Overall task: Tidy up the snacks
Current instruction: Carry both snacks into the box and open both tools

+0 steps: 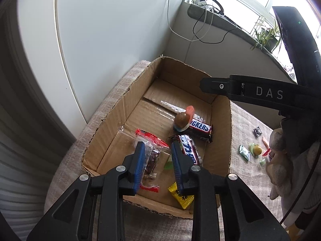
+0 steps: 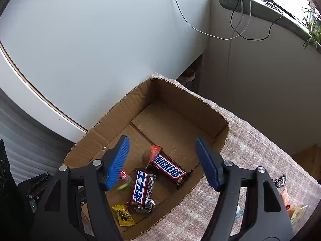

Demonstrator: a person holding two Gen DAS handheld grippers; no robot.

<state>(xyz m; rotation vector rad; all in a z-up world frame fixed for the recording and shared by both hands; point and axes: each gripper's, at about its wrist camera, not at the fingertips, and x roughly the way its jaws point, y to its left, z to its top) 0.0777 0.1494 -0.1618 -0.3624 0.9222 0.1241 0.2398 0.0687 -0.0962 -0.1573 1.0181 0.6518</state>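
Setting, left wrist view: white wall panels (image 1: pixel 112 30) are seen across the upper left; a window sill (image 1: pixel 226 23) with cables and a potted plant (image 1: pixel 266 37) runs along the upper right.
Surface: a beige woven cloth (image 1: pixel 246 160) is spread under an open cardboard box (image 1: pixel 112 124), which fills the centre of the frame.
Box contents: a Snickers bar (image 1: pixel 200 128) is seen centre right with a round brown-topped candy (image 1: pixel 181 119) resting on it; a second bar with blue lettering (image 1: pixel 189 150) lies just below; a clear red-edged packet (image 1: pixel 152 148) lies at centre; a yellow candy (image 1: pixel 181 197) lies near the lower box wall.
Left gripper (image 1: pixel 157 160): it is held above the box, blue pads parted by a moderate gap, nothing gripped.
Loose snacks: a green packet (image 1: pixel 244 152), a small black packet (image 1: pixel 257 131) and a green-and-yellow candy (image 1: pixel 256 150) lie on the cloth at the right.
Right gripper, same view: its black body (image 1: pixel 250 93) is seen at the right edge, over the box.

Setting, right wrist view: the white wall (image 2: pixel 100 40) fills the upper left; the sill (image 2: pixel 260 6) is seen at upper right.
Box (image 2: pixel 124 110): it is seen at centre, holding the Snickers bar (image 2: pixel 170 168), the blue-lettered bar (image 2: pixel 140 187) and the yellow candy (image 2: pixel 122 214).
Right gripper (image 2: pixel 162 162): it is held over the box, fingers spread wide, nothing gripped.
Cloth (image 2: pixel 250 146): the black packet (image 2: pixel 279 180) lies at lower right.
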